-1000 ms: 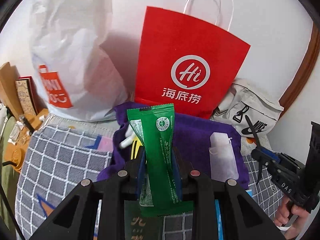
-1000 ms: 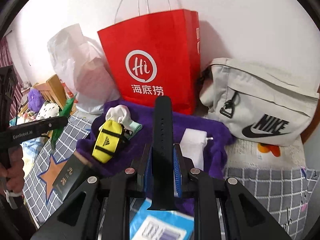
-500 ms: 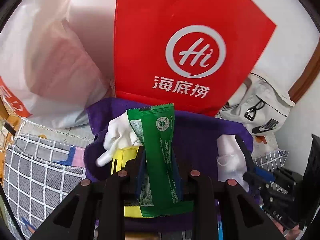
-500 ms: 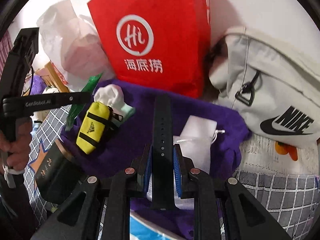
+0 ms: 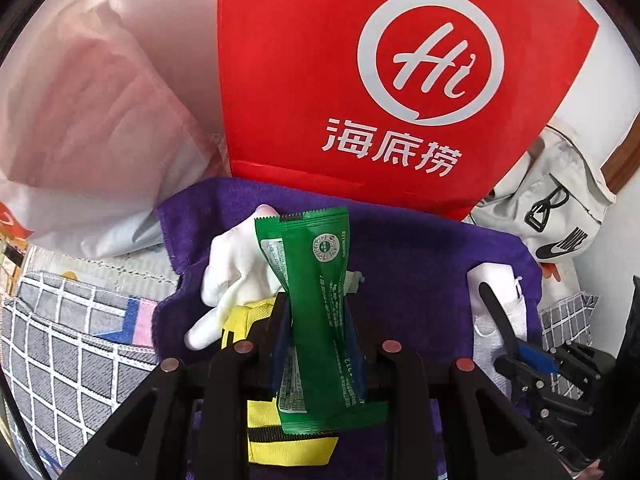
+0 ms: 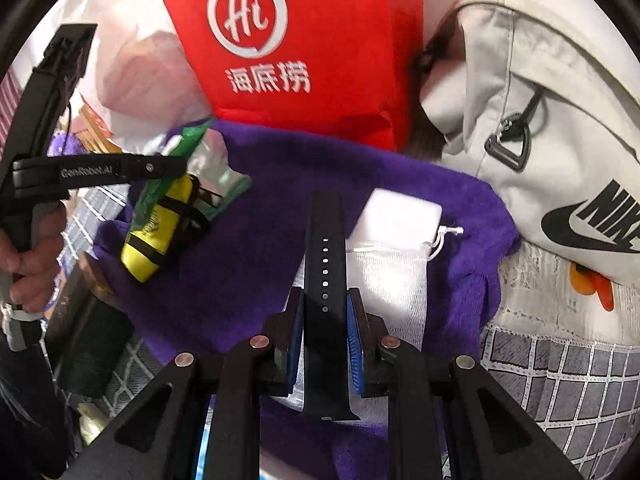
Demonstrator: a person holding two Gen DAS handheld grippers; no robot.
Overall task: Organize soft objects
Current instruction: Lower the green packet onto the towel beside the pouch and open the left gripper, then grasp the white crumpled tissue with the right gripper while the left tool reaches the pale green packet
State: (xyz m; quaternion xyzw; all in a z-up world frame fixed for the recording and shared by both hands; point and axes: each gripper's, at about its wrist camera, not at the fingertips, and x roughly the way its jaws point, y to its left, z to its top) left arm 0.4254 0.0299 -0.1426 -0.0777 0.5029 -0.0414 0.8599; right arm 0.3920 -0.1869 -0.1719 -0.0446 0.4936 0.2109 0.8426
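My left gripper (image 5: 318, 320) is shut on a green sachet (image 5: 320, 304) and holds it above a purple towel (image 5: 420, 264), right over a yellow pouch (image 5: 276, 436) and a white glove (image 5: 236, 272). My right gripper (image 6: 325, 312) is shut on a black watch strap (image 6: 325, 264) and holds it above the towel (image 6: 248, 264), beside a white drawstring bag (image 6: 392, 256). The right wrist view also shows the left gripper (image 6: 160, 168) with the sachet (image 6: 152, 196) over the yellow pouch (image 6: 160, 232).
A red paper bag (image 5: 380, 80) stands behind the towel, a white plastic bag (image 5: 92, 120) to its left, a grey Nike bag (image 6: 540, 140) to its right. A dark box (image 6: 84, 340) lies at the towel's left edge on a grey checked cover (image 5: 72, 344).
Both grippers have moved forward and lower over the purple towel, each still holding its item. The left one now hangs over the yellow pouch and glove.
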